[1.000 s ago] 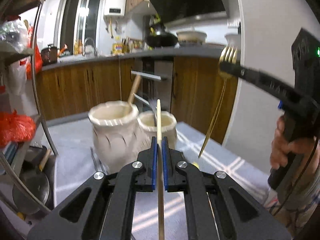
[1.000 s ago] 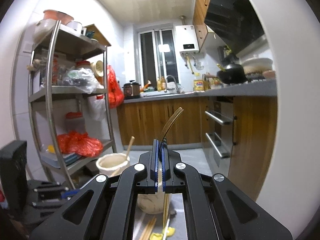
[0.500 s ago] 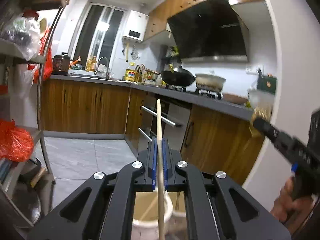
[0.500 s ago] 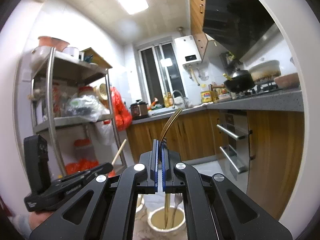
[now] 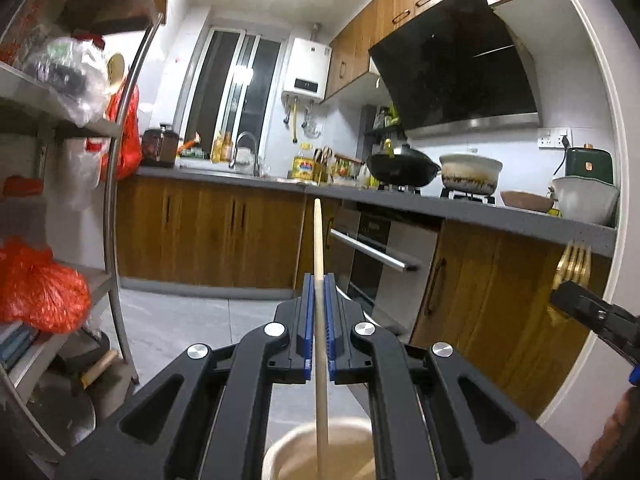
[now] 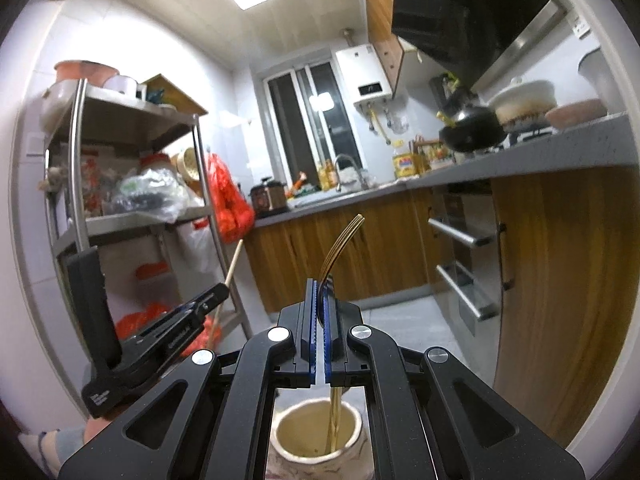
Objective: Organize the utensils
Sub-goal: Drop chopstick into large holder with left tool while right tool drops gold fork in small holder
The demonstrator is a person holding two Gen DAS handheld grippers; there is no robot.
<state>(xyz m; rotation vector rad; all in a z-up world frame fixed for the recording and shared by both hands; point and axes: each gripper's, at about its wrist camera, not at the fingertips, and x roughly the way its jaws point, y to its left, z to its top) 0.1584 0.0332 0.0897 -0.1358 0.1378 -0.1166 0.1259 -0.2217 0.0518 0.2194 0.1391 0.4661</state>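
- A steel shelf rack [image 6: 84, 168] loaded with red bags [image 6: 228, 200] and plastic-wrapped goods fills the left of the kitchen, with a wooden-fronted counter [image 6: 360, 200] running to the window behind it
- The left gripper [image 5: 318, 292] has its blue pads clamped on a pale wooden chopstick [image 5: 318, 240], held upright, its lower end hanging over the mouth of a cream jar [image 5: 320, 452] that sits directly below the jaws
- In the right wrist view the same left gripper [image 6: 216, 294] enters from the left edge, the chopstick [image 6: 234, 264] slanting up out of it, close beside the right tool
- The right gripper [image 6: 320, 292] is closed tight on a gold fork [image 6: 340, 244], tines curving upward, the handle reaching down inside a second cream jar [image 6: 316, 432] with a glazed interior
- At the far right of the left wrist view the fork's tines [image 5: 574, 264] stand above the dark tip of the right gripper, against the cabinet front [image 5: 500, 300] below the stove, where a black wok [image 5: 404, 168] and a white pot [image 5: 472, 172] rest
- Risk, as judged here: the two jars stand close and the two tools work side by side, so a hurried release could send the chopstick into the wrong jar or knock the grippers together
- A further risk: the chopstick leans slightly, and letting go before its end is well below the rim could let it glance off the lip and fall to the table; the fork, dropped from a height, could strike the jar wall hard or tip the jar
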